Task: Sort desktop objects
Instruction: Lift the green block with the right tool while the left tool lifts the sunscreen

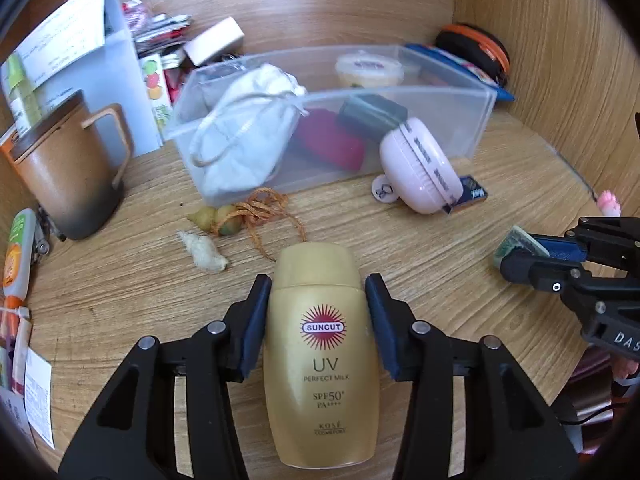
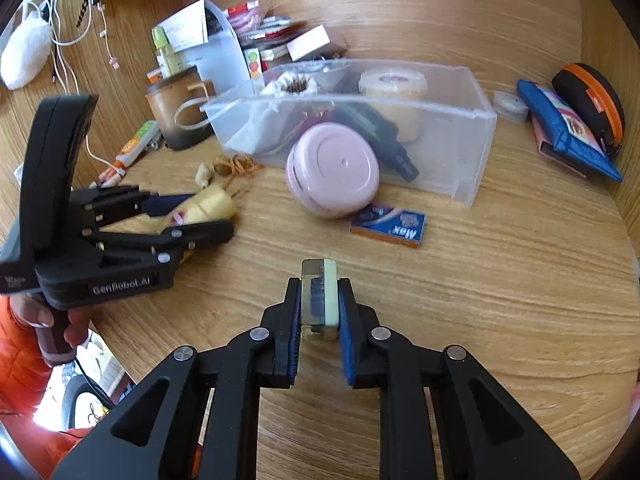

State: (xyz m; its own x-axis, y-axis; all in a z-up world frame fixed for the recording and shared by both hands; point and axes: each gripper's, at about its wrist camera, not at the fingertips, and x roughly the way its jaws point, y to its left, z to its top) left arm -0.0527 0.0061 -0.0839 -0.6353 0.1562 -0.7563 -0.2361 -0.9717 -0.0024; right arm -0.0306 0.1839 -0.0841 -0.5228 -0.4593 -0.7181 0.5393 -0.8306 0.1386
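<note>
Left wrist view: the left gripper (image 1: 318,312) points down at a wooden desk (image 1: 440,280). Its jaws stand partly spread and pinch a gold sunscreen bottle (image 1: 320,360) at the shoulder just below its cap, one blue pad on each side. The bottle lies lengthwise between the fingers, cap pointing away from the camera, with a red sunburst label facing up. Beyond it, a clear plastic bin (image 1: 460,120) holds a white drawstring pouch (image 1: 244,120), something red, a dark object and a small lidded tub. A pink round case (image 1: 418,166) leans against the front wall of the bin. A brown mug (image 1: 68,168) stands to the left. At the right edge, the right gripper (image 1: 516,254) is pinching a small block.

Right wrist view: the right gripper (image 2: 319,304) has its jaws drawn close together, clamped on a small pale green and clear block (image 2: 320,296) that stands up between the blue pads, above the desk (image 2: 500,300). Past it lie a small blue and orange box (image 2: 388,226), the pink round case (image 2: 332,170) and the clear plastic bin (image 2: 476,120). At the left, a hand (image 2: 60,326) holds the left gripper (image 2: 228,216), with the sunscreen bottle (image 2: 208,208) between its fingers.
</note>
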